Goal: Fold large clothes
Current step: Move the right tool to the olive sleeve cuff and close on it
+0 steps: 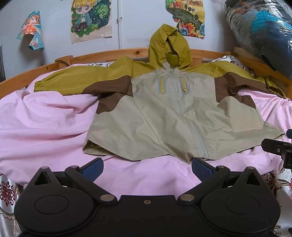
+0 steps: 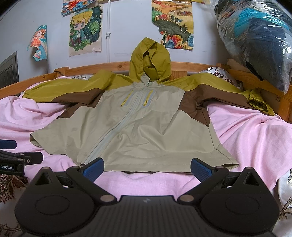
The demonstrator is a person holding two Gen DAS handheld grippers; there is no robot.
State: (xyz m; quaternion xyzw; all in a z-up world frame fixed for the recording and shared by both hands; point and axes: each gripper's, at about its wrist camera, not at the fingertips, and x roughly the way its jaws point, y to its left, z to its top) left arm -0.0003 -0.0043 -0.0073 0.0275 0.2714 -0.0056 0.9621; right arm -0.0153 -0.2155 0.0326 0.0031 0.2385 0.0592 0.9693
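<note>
Two claws: left claw and right claw both wide open, holding nothing
Jacket: spread flat on bed — unfolded
Next: probably grip a sleeve, fold it inward

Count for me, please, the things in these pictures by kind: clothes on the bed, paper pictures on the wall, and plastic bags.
Jacket spread on the pink sheet: 1
Pictures on the wall, right wrist view: 4
Plastic bag of clothes: 1
Total: 6
</note>
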